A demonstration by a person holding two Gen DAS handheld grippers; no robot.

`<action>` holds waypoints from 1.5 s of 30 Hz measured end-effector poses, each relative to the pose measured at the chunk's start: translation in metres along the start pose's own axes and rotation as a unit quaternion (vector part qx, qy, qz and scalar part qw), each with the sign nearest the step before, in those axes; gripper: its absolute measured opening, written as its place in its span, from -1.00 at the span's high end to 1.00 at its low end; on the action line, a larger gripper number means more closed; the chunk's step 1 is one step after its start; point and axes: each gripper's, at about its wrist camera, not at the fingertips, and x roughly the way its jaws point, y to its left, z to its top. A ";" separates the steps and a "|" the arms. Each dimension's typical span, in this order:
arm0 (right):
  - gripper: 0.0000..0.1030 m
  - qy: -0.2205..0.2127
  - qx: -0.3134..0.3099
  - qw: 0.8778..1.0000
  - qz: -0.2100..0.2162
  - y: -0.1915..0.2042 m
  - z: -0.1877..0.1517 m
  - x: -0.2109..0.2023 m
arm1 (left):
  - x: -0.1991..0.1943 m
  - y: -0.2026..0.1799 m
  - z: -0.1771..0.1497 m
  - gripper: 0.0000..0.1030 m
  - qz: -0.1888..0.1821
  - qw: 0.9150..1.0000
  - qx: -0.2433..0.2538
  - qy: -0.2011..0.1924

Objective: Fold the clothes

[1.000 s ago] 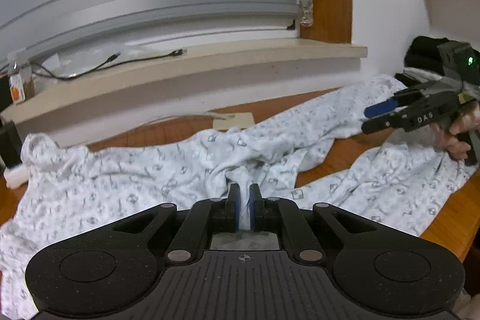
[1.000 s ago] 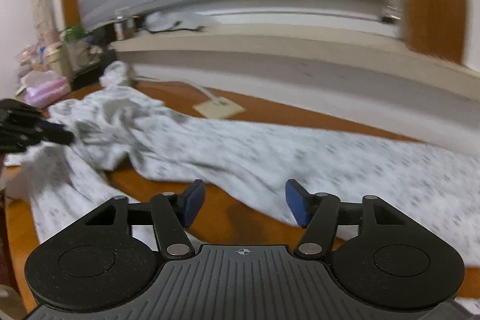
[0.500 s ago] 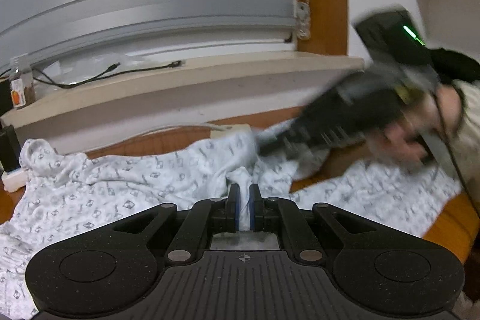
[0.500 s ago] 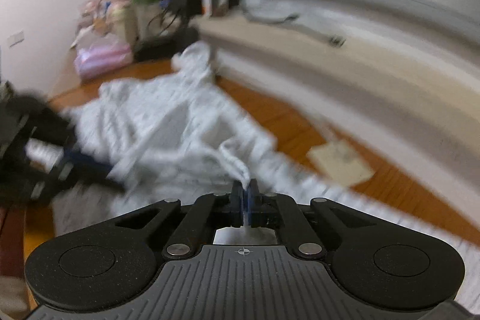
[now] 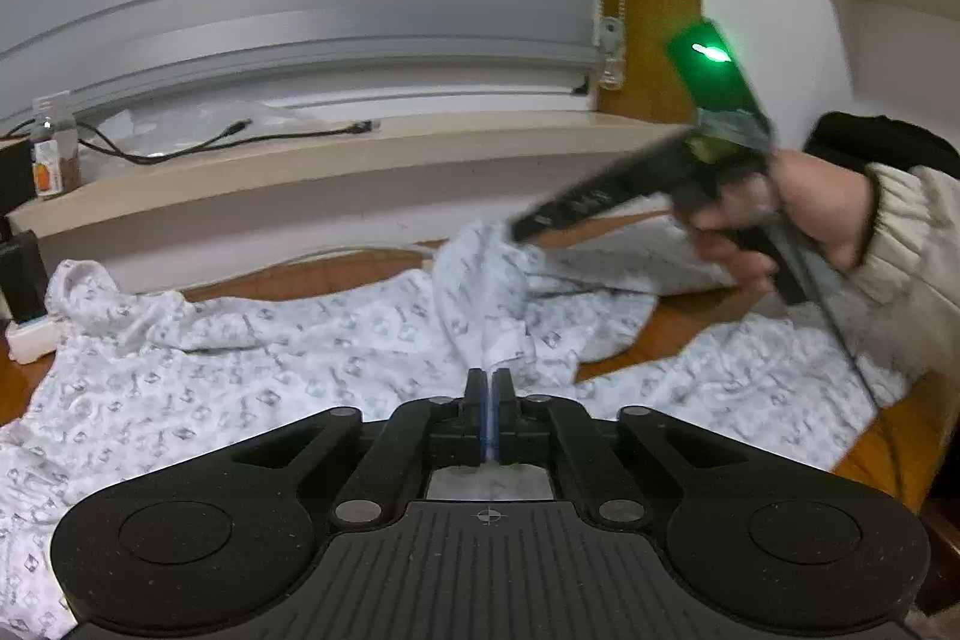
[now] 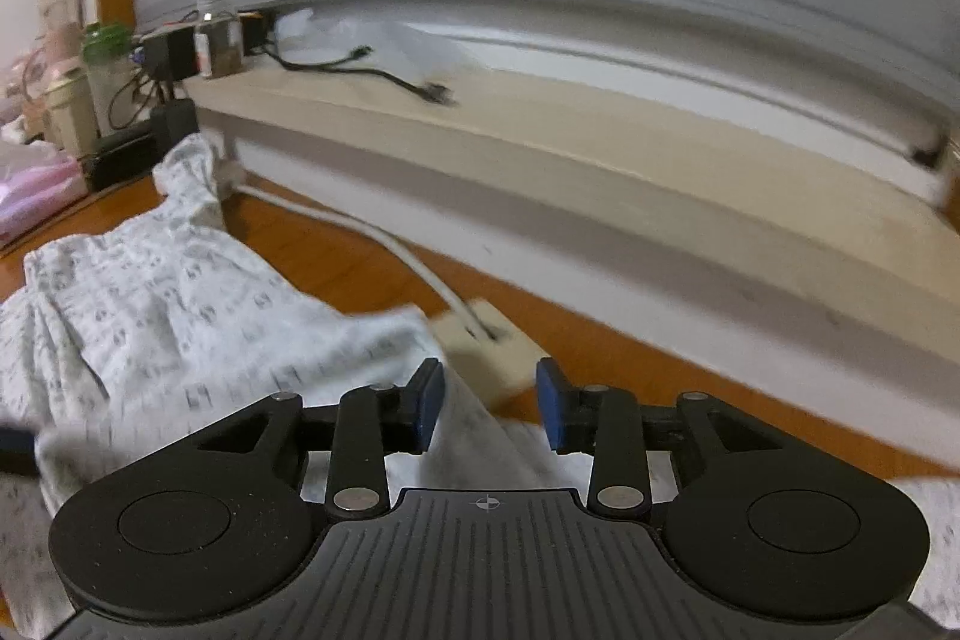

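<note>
- The patterned white garment (image 5: pixel 288 358) lay spread across the wooden bench (image 5: pixel 672 334), rumpled, with one part running off to the left and two long parts reaching right.
- My left tool (image 5: pixel 489 391) was pressed together on a ridge of the cloth near the garment's middle, the fabric rising into the pinch.
- My right tool (image 6: pixel 489 409) stood spread, with cloth lying under and between its blue pads (image 6: pixel 427 403) but not gripped. In the left wrist view its tip sat at a raised bunch of fabric farther back, my right hand (image 5: pixel 798 214) on the handle.
- By my judgement the fold was under way with one side held and the other loose; whether the right tool was about to take cloth or had just let it drop, I could not tell.
- To do this well I wanted the left pinch kept firm and low, so the layer would not drag.
- Any edge carried over should land flat and square on the part below, wrinkles smoothed outward.
- The white cable (image 6: pixel 384 244) and its small plate (image 6: pixel 486 346) lay just beside the cloth at the far side; I meant to keep the fabric from snagging there.
</note>
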 end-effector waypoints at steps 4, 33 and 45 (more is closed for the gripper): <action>0.27 0.006 -0.007 1.000 -0.004 -0.023 -0.023 -0.026 | 0.004 -0.006 0.015 0.45 0.009 1.000 0.009 -0.015; 0.97 0.005 0.005 0.998 -0.060 -0.092 -0.025 -0.033 | 0.034 0.009 0.043 0.83 -0.016 0.999 -0.001 0.031; 0.75 0.011 0.032 0.997 -0.075 -0.106 -0.021 -0.002 | 0.050 0.007 0.057 0.55 0.034 0.999 0.027 0.016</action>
